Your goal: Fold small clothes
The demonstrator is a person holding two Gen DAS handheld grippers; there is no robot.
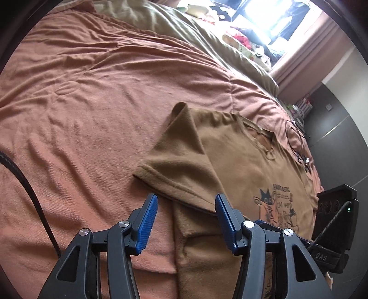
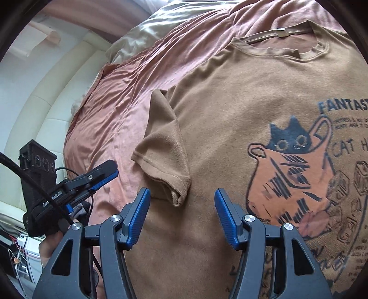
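A: Just above the brown T-shirt (image 1: 248, 161), what do the two claws do?

B: The left gripper (image 1: 186, 220) stands released over the shirt's side edge. Its blue pads (image 1: 147, 223) are apart and nothing is pressed between them; the hem of the folded sleeve (image 1: 181, 170) lies under the gap. The right gripper (image 2: 181, 216) is also released, empty, above the shirt's body just below the sleeve cuff.

A: And the shirt itself?

B: It lies flat on the pink bedcover (image 1: 92, 92), print side up, with the sleeve folded in onto the chest. The cat print (image 2: 289, 174) is beside the sleeve, and the collar (image 2: 280, 46) is farther away.

A: Beyond the shirt?

B: An olive blanket (image 1: 165, 25) lies past the collar, and then a bright window (image 1: 273, 20).
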